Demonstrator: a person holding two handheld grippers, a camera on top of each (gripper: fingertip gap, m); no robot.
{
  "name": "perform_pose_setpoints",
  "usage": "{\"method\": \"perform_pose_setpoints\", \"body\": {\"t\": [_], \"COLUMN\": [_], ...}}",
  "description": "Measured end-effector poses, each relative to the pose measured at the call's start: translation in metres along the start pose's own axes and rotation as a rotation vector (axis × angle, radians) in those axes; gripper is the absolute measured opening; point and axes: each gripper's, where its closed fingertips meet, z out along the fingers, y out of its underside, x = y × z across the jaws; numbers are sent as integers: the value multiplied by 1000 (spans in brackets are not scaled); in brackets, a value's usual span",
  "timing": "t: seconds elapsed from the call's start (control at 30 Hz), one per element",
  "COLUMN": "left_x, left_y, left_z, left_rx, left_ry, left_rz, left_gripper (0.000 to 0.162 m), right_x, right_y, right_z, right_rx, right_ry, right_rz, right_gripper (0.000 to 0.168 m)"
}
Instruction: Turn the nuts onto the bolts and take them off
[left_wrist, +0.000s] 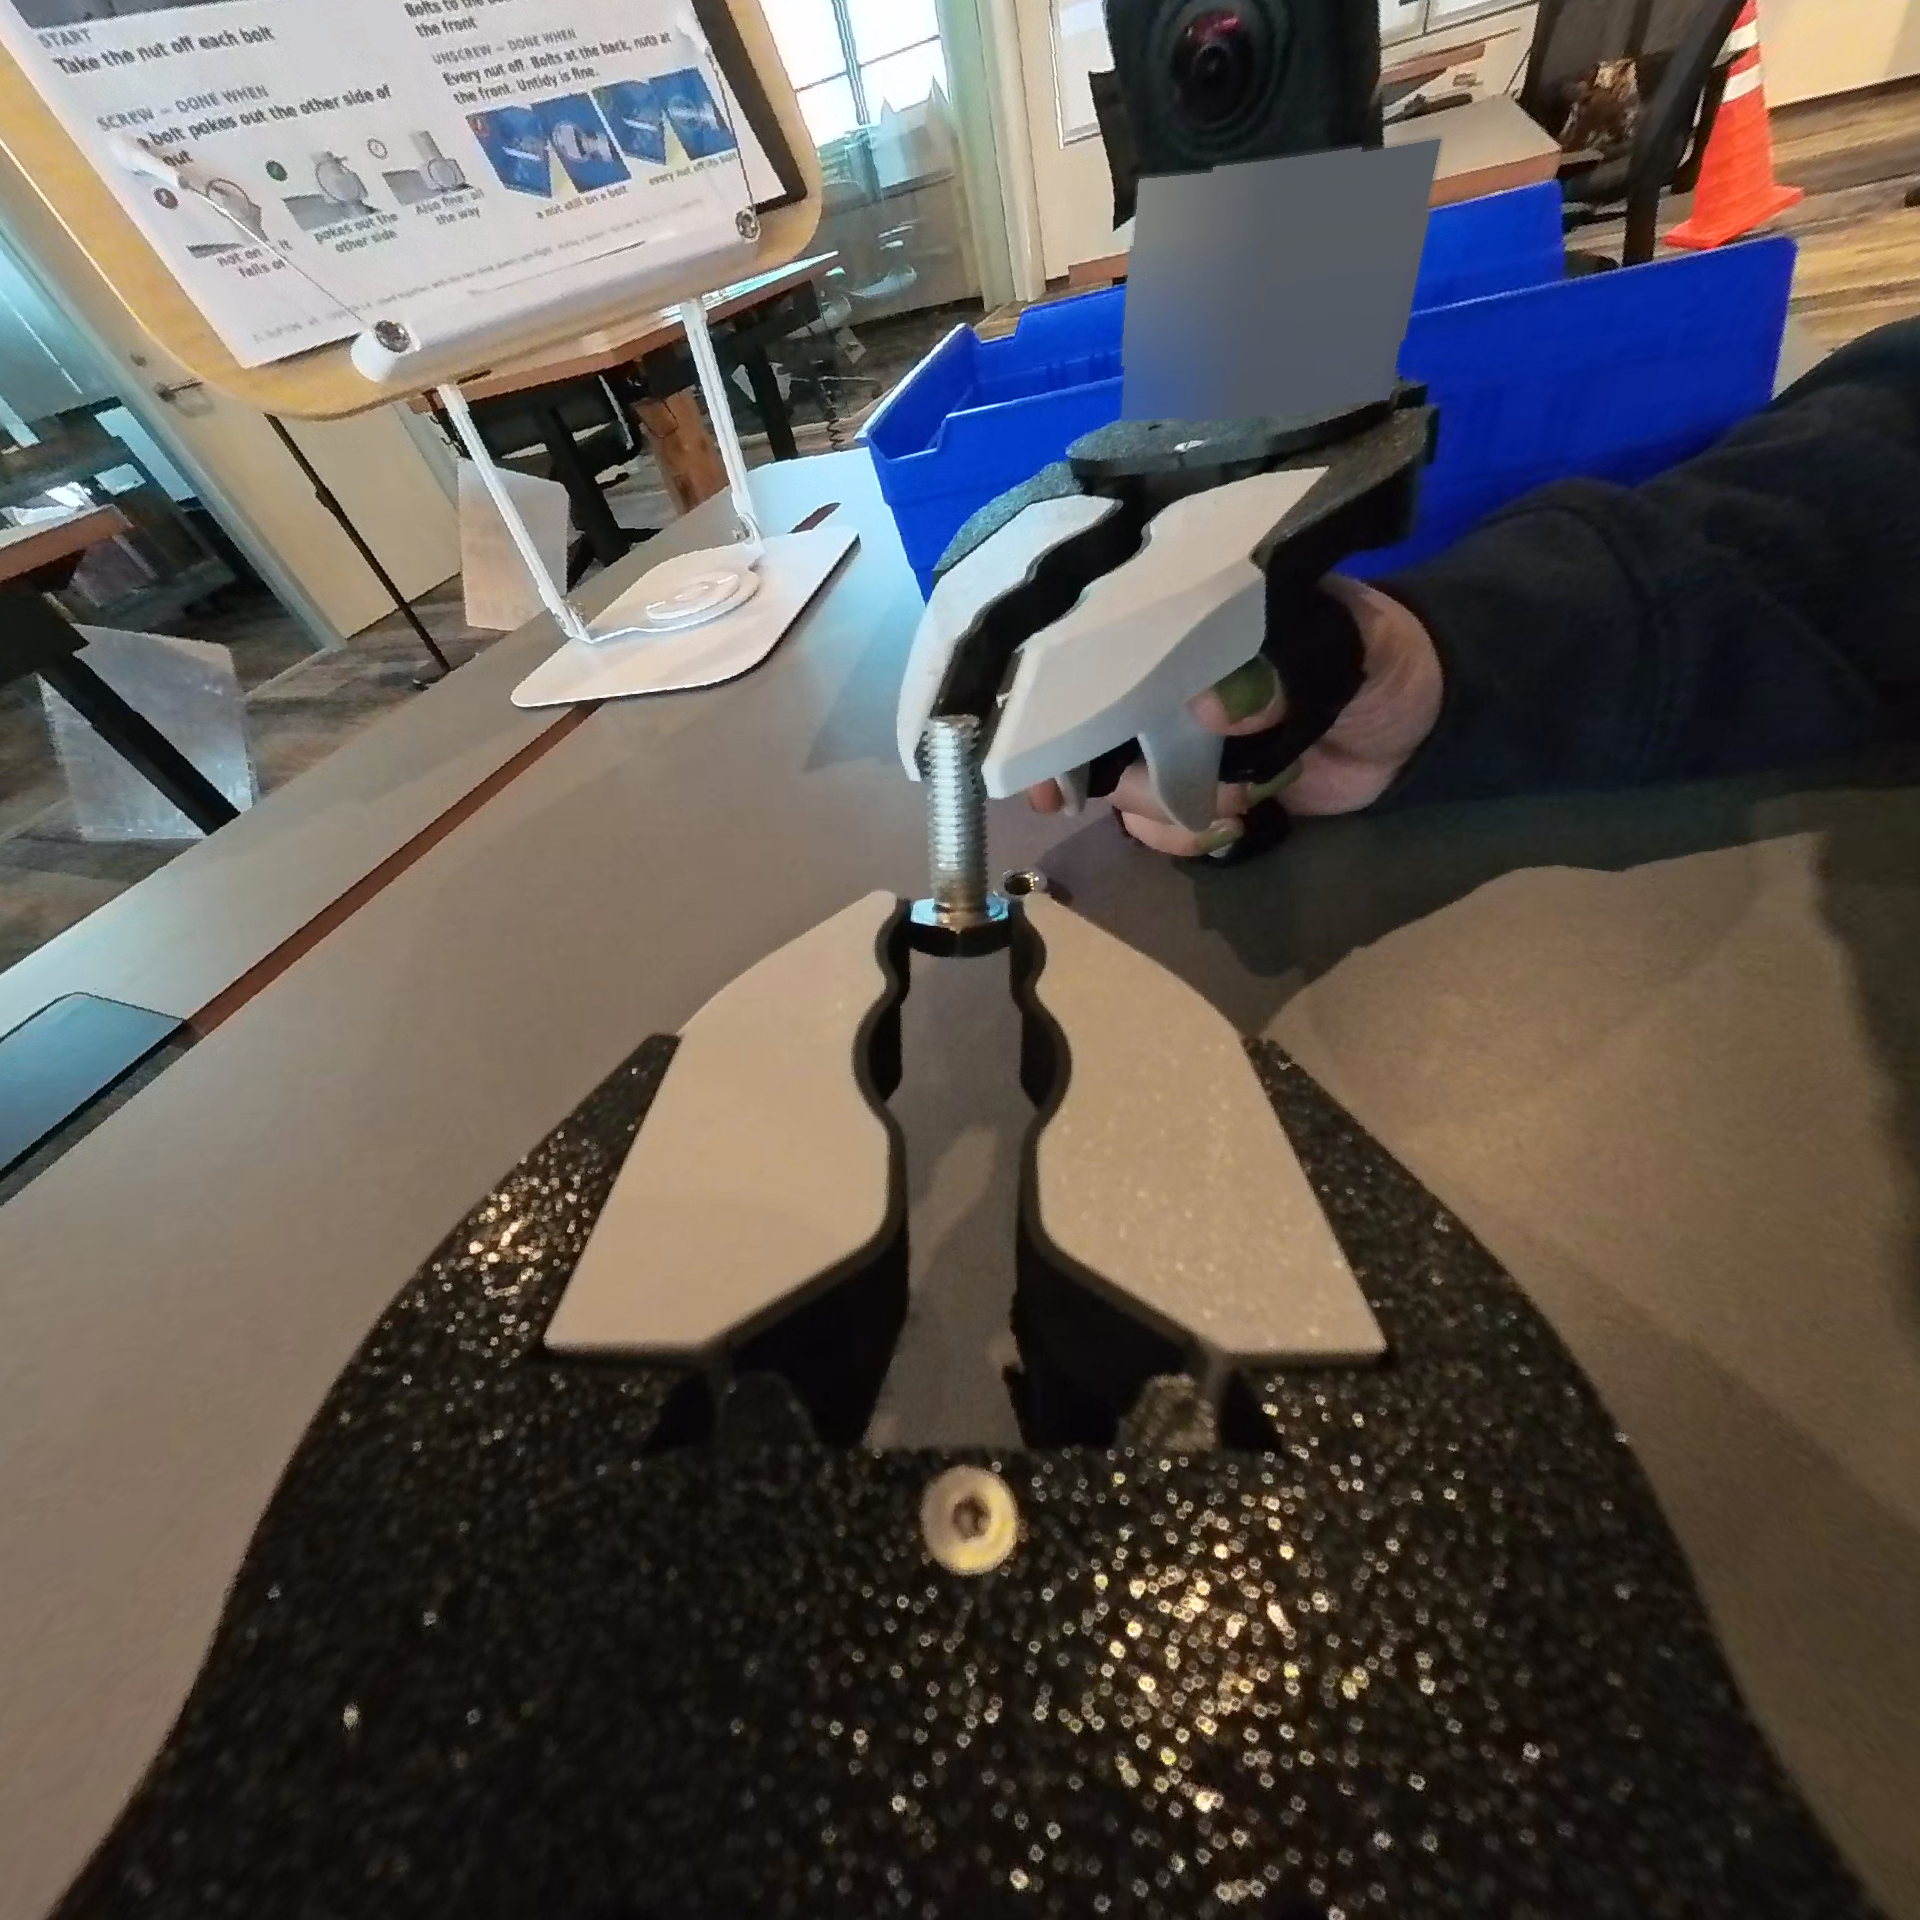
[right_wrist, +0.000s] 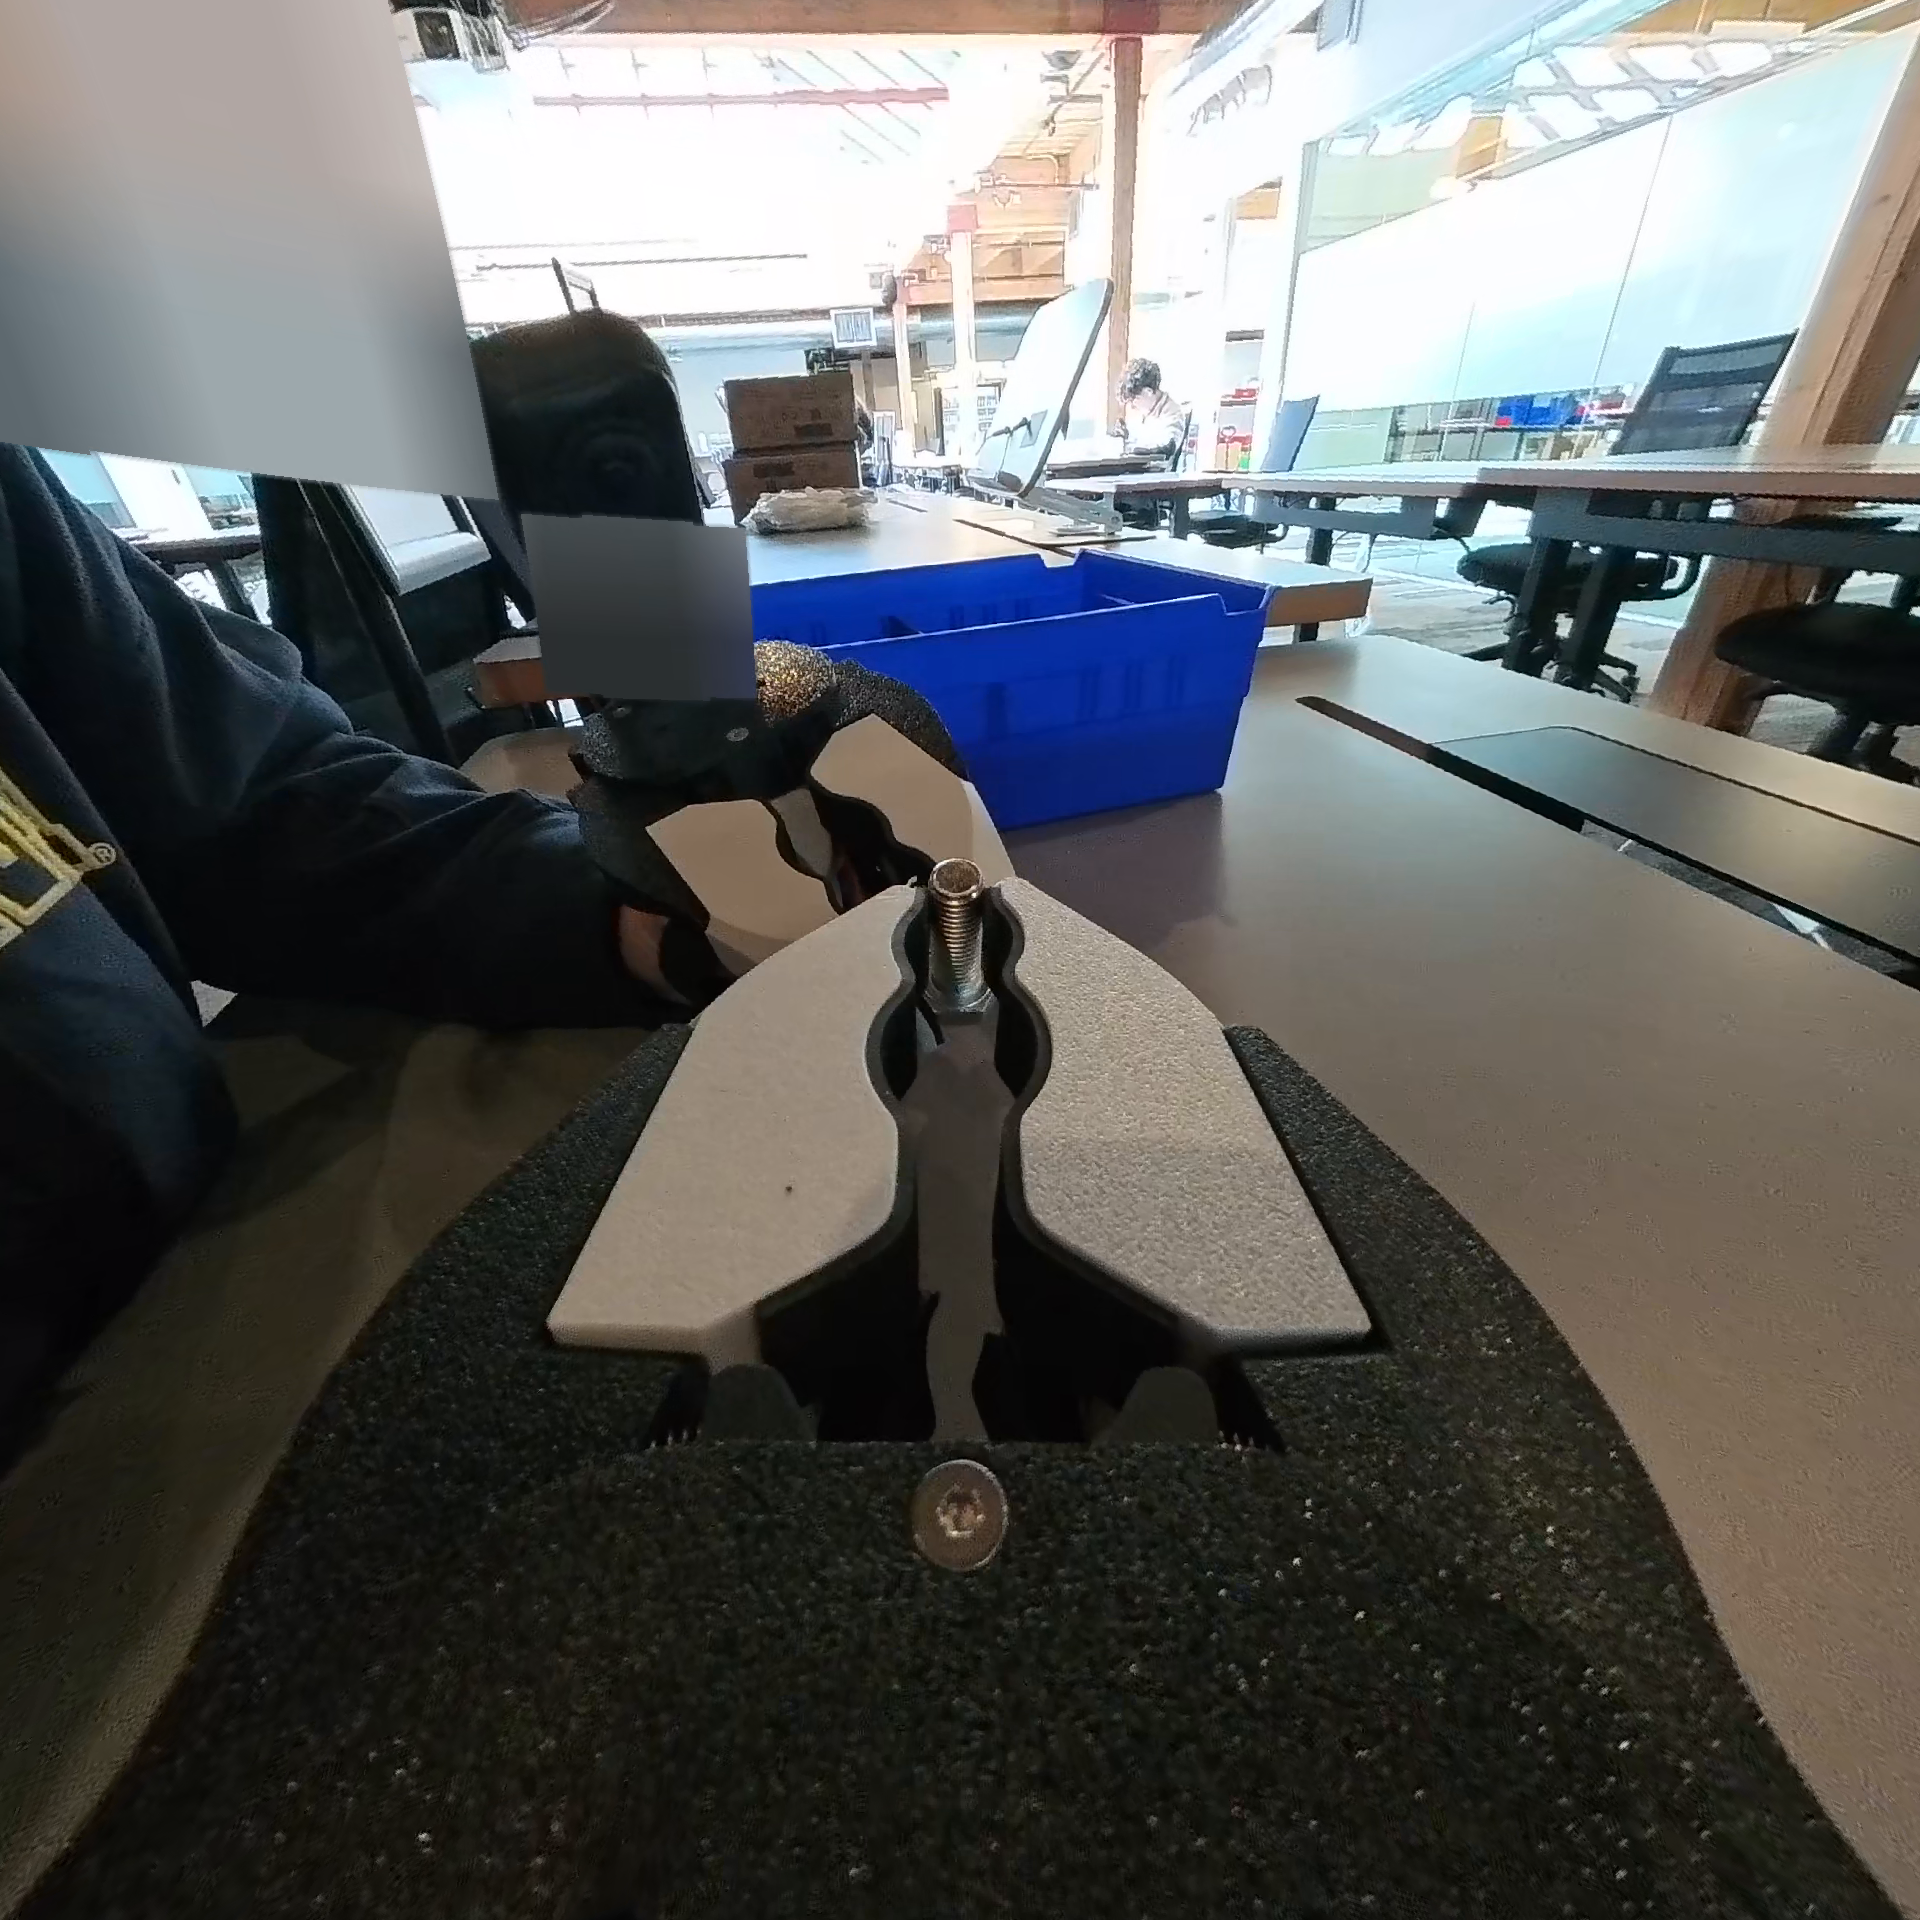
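Note:
A silver threaded bolt stands upright over the grey table. My left gripper is closed from the sides on the hex nut at the bolt's lower end. My right gripper comes down from the upper right and is shut on the bolt's top end, which its fingers hide. In the right wrist view the bolt sits in the notch between my right gripper's tips, with the nut on its thread. The left gripper's fingers show behind it.
A blue divided bin stands at the back of the table, also in the right wrist view. An instruction sheet on a clear stand with a white base is at the back left. A hand holds the right gripper. My left and right fingertips are right by each other.

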Motion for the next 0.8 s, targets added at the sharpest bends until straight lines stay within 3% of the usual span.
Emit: {"method": "perform_pose_setpoints", "body": {"t": [0.5, 0.57, 0.63, 0.8], "left_x": [0, 0, 1, -1], "left_y": [-1, 0, 0, -3], "left_z": [-1, 0, -1, -2], "left_rx": [8, -3, 3, 25], "left_ry": [14, 11, 11, 17], "left_rz": [-12, -5, 0, -26], "left_gripper": [17, 17, 17, 17], "right_x": [0, 8, 28, 58], "right_y": [-4, -15, -18, 10], "right_z": [-4, -11, -24, -57], "right_rx": [37, 125, 144, -109], "right_ry": [-4, 66, 203, 470], "right_rz": [-8, -37, -52, -77], "right_gripper": [12, 33, 38, 47]}}
